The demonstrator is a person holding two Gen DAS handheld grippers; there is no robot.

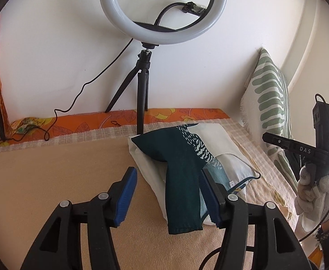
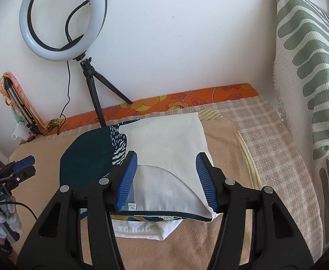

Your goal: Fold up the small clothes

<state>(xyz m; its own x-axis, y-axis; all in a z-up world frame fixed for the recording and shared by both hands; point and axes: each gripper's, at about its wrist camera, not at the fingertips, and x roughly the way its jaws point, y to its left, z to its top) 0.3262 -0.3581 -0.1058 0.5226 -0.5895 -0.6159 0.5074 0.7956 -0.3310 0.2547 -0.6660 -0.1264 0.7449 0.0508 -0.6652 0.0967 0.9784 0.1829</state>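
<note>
A small white and dark teal garment (image 1: pixel 218 144) lies folded on a tan blanket (image 1: pixel 52 180). One teal sleeve runs toward the camera between the fingers of my left gripper (image 1: pixel 167 173), which is open just above the cloth. Its blue pads do not press on anything. In the right wrist view the garment's white side (image 2: pixel 164 135) faces up, with a label near its front edge. My right gripper (image 2: pixel 166 155) hovers open over that white part and holds nothing. A gloved hand (image 1: pixel 310 191) holds the right gripper at the far right edge of the left wrist view.
A ring light on a black tripod (image 1: pixel 162 11) stands against the white wall behind the garment, its cable (image 1: pixel 79 96) trailing left. A green-striped pillow (image 2: pixel 310 78) leans at the right. An orange floral sheet (image 1: pixel 74 123) and a checked cloth (image 2: pixel 272 135) edge the blanket.
</note>
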